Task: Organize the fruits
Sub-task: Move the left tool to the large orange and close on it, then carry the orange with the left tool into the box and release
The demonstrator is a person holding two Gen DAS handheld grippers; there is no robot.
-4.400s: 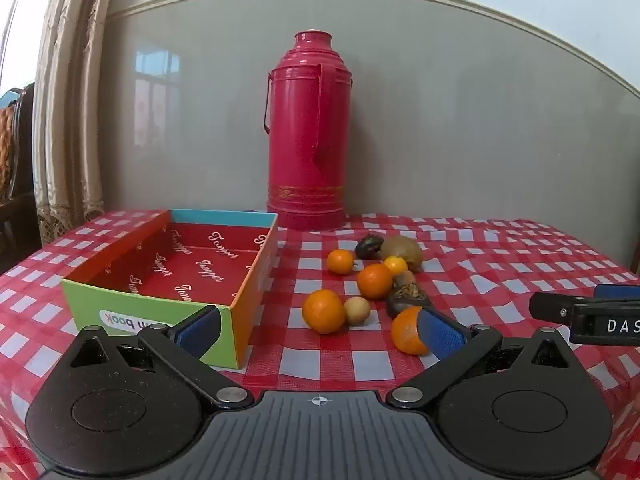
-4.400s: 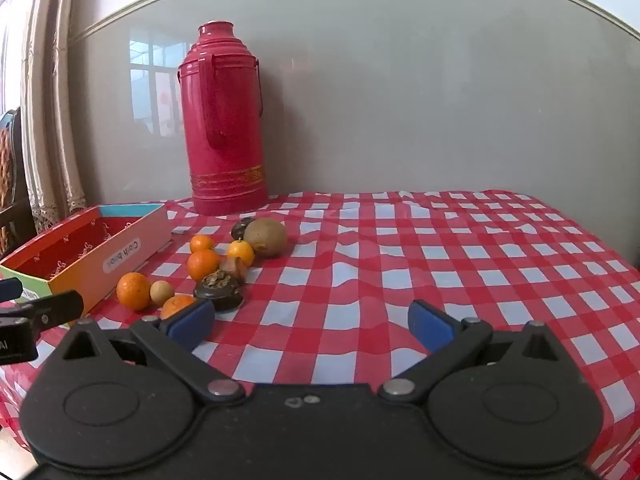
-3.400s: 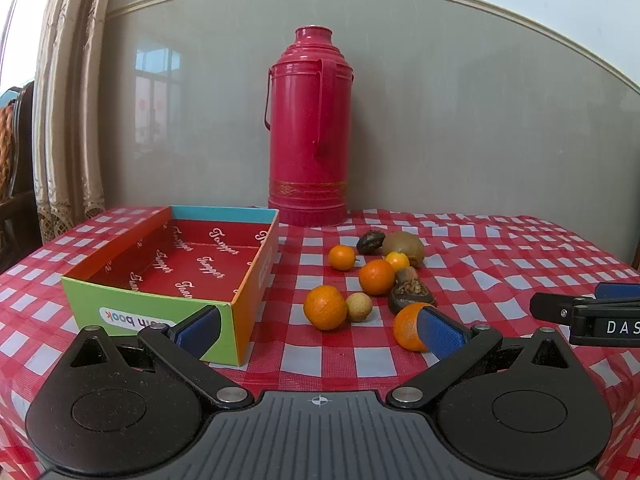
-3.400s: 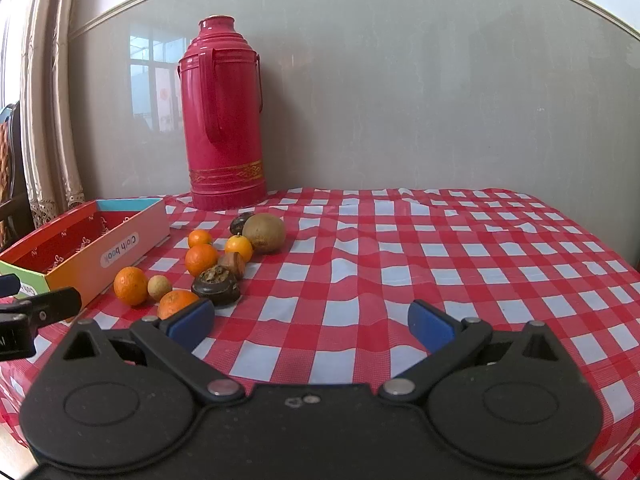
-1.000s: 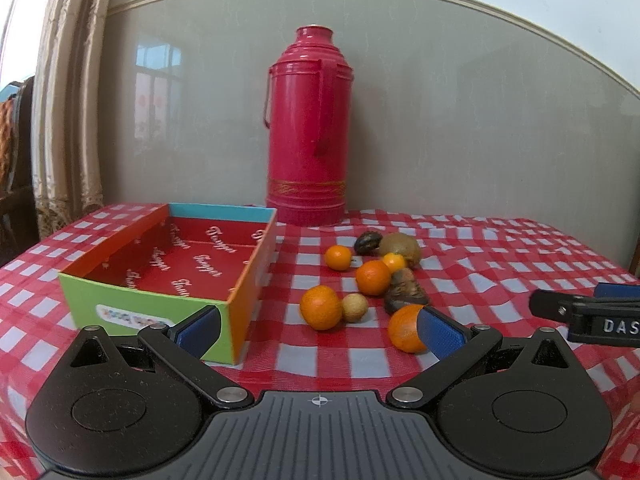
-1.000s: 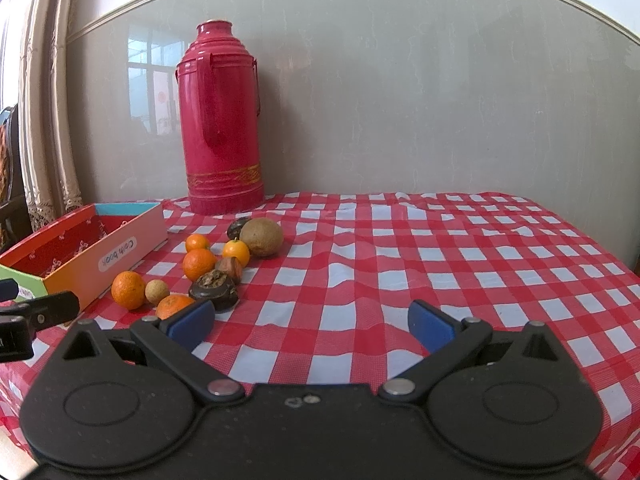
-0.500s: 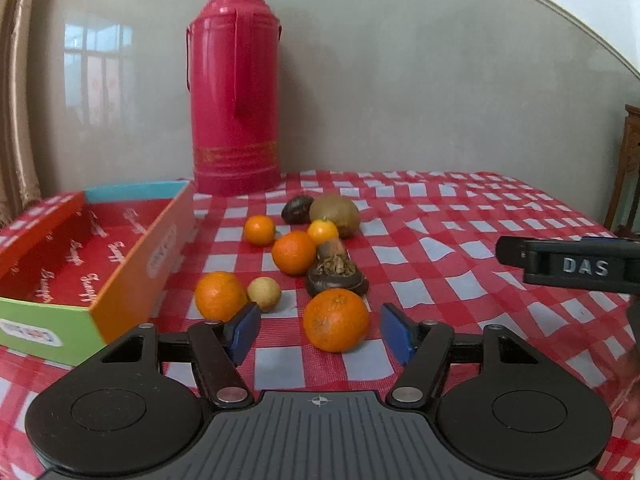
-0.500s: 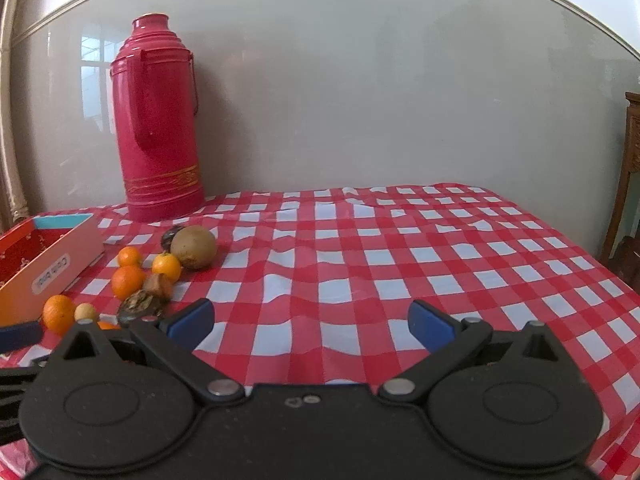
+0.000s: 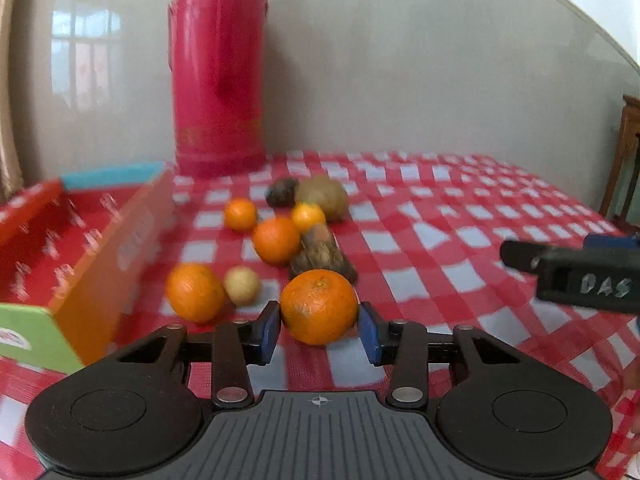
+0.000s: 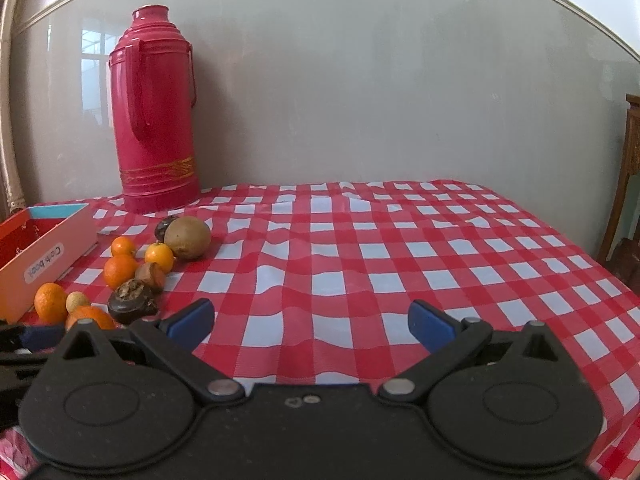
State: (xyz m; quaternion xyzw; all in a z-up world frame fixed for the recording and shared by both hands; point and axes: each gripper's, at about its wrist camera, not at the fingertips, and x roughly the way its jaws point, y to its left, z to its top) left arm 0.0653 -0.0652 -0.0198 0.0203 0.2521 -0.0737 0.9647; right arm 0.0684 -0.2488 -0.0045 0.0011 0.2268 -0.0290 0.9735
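Several fruits lie on the red-checked cloth: oranges, a brown kiwi (image 9: pixel 322 198), a dark fruit (image 9: pixel 282 197), a small beige fruit (image 9: pixel 242 285) and a dark rough fruit (image 9: pixel 322 258). The nearest orange (image 9: pixel 319 306) sits between the blue pads of my left gripper (image 9: pixel 320 334). Its jaws are closing, and both pads touch the orange's sides. The orange rests on the cloth. A coloured cardboard box (image 9: pixel 100 276) with a red inside stands to the left, with no fruit seen in it. My right gripper (image 10: pixel 310 322) is open over bare cloth with nothing between its fingers.
A tall red thermos (image 10: pixel 154 120) stands at the back by the wall, behind the fruit. One finger of the right gripper (image 9: pixel 576 276) juts in at the right of the left wrist view. A wooden chair (image 10: pixel 628 184) stands past the table's right edge.
My left gripper has moved forward and right to the nearest orange, and its jaws have narrowed from wide open to the orange's sides. The right gripper shifted slightly right.
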